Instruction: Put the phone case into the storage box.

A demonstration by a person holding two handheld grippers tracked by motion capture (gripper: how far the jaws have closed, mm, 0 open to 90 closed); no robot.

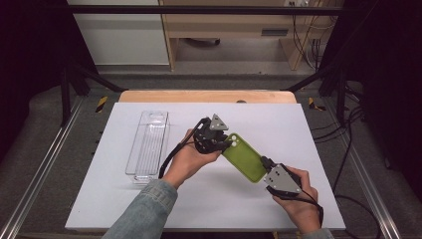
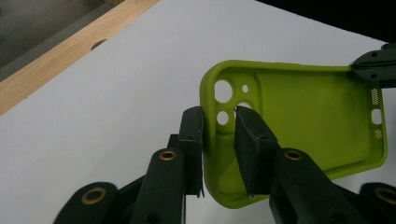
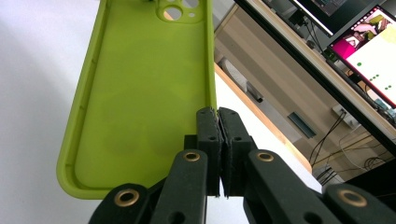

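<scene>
Above the white table (image 1: 149, 199), I hold a green phone case (image 1: 245, 158) in the air between my two grippers. My right gripper (image 1: 267, 164) has its jaws pinched tight on the rim of the case's bottom corner, which keeps the case steady and its open side turned to me. My left gripper (image 1: 225, 142) has its jaws part-open astride the side wall at the camera-hole end; one jaw seems to touch the outside, but the inner one stands apart from the wall, so I judge nothing is gripped there yet. A clear plastic bin (image 1: 148, 145) waits empty, well off to the left.
</scene>
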